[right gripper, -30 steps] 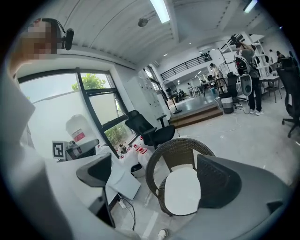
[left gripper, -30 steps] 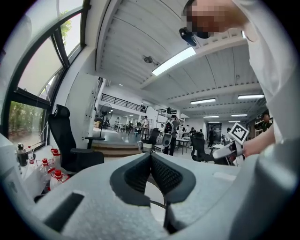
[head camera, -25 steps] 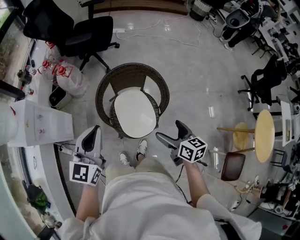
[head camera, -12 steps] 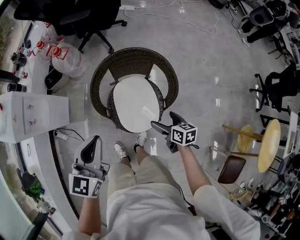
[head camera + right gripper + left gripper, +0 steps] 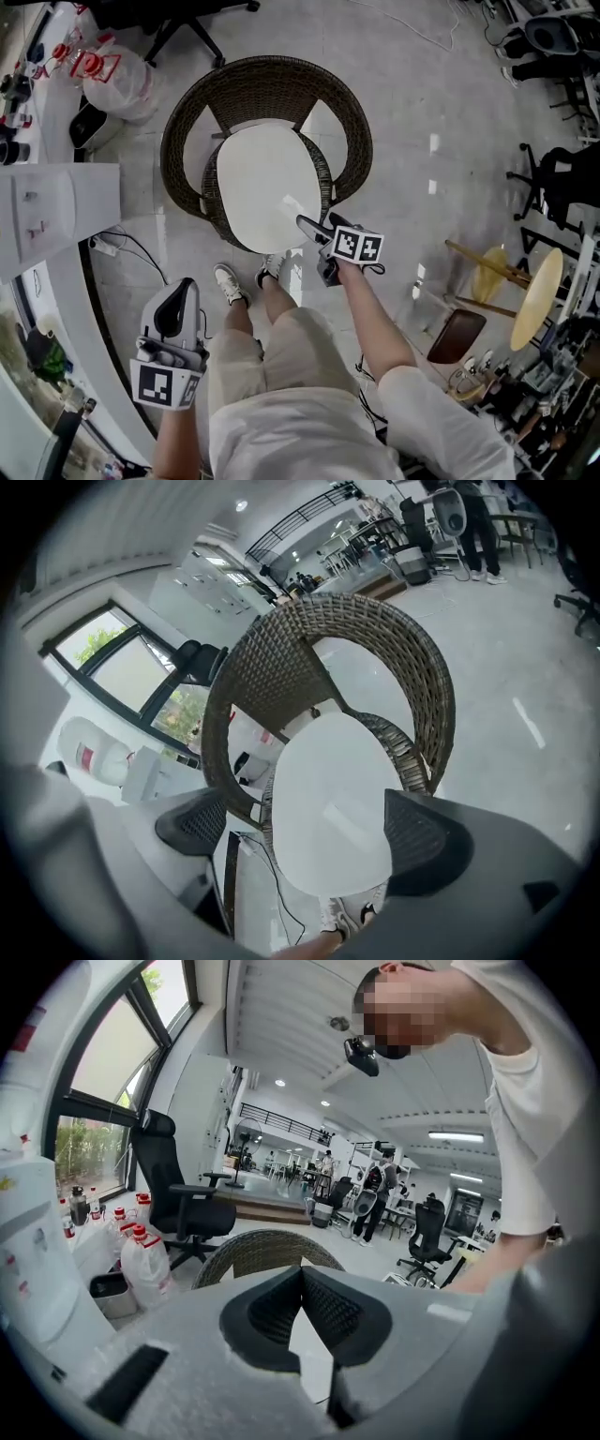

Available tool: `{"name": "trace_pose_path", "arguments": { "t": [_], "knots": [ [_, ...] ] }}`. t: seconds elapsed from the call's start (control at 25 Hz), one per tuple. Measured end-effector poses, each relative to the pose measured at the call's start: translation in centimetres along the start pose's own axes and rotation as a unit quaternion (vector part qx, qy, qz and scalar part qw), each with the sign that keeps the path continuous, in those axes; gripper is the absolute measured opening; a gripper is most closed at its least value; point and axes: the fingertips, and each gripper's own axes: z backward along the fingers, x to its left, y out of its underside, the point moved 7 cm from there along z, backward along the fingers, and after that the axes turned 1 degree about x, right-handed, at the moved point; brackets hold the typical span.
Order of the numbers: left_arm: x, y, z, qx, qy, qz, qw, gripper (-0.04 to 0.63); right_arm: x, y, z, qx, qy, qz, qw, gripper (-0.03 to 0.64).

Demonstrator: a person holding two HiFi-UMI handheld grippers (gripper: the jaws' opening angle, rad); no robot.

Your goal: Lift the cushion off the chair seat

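Here, my right gripper [image 5: 317, 246] hangs just beside the near right edge of the cushion [image 5: 262, 183], its jaws spread wide and holding nothing. In the right gripper view the cushion [image 5: 328, 799] shows between and beyond the two pads, not yet touched. My left gripper [image 5: 173, 309] is held low at my side, well apart from the chair [image 5: 262, 89], with its jaws pressed together at the tips and empty.

Risk, as I judge it: a one-sided pinch on the rim alone could let the flat pad slip out or sag. Its far edge could then drag against the wicker back and arms that curve round it. A jaw set too deep could also catch the woven seat rim under the cushion. With the left gripper closed and far off, nothing would steady the other side.

The cushion lies flat on the seat. It is white, smooth and egg-shaped, narrower toward the backrest. A faint oblong patch sits near its front right, either a tag or glare.
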Motion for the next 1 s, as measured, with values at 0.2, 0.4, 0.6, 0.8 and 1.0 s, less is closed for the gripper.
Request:
{"name": "trace_pose_path", "arguments": {
  "t": [0.2, 0.4, 0.6, 0.8, 1.0],
  "knots": [
    [0.2, 3.4, -0.9, 0.027, -0.003, 0.022, 0.9994, 0.015, -3.7, 0.2, -4.0, 0.019, 0.038, 0.010, 0.999, 0.517],
    [0.2, 5.3, -1.7, 0.048, -0.005, 0.040, 0.9980, 0.015, -7.2, 0.2, -6.4, 0.033, 0.065, -0.023, 0.997, 0.505],
    [0.7, 6.1, -2.2, 0.059, -0.015, 0.048, 0.9970, 0.015, -8.5, 0.3, -8.3, 0.046, 0.083, -0.044, 0.995, 0.490],
    [1.5, 6.5, -2.4, 0.068, -0.023, 0.050, 0.9961, 0.015, -9.7, 0.3, -9.9, 0.057, 0.113, -0.041, 0.991, 0.468],
    [1.7, 6.9, -2.3, 0.078, -0.031, 0.054, 0.9950, 0.015, -10.6, 0.5, -10.9, 0.070, 0.136, -0.030, 0.988, 0.441]
  ]
}}
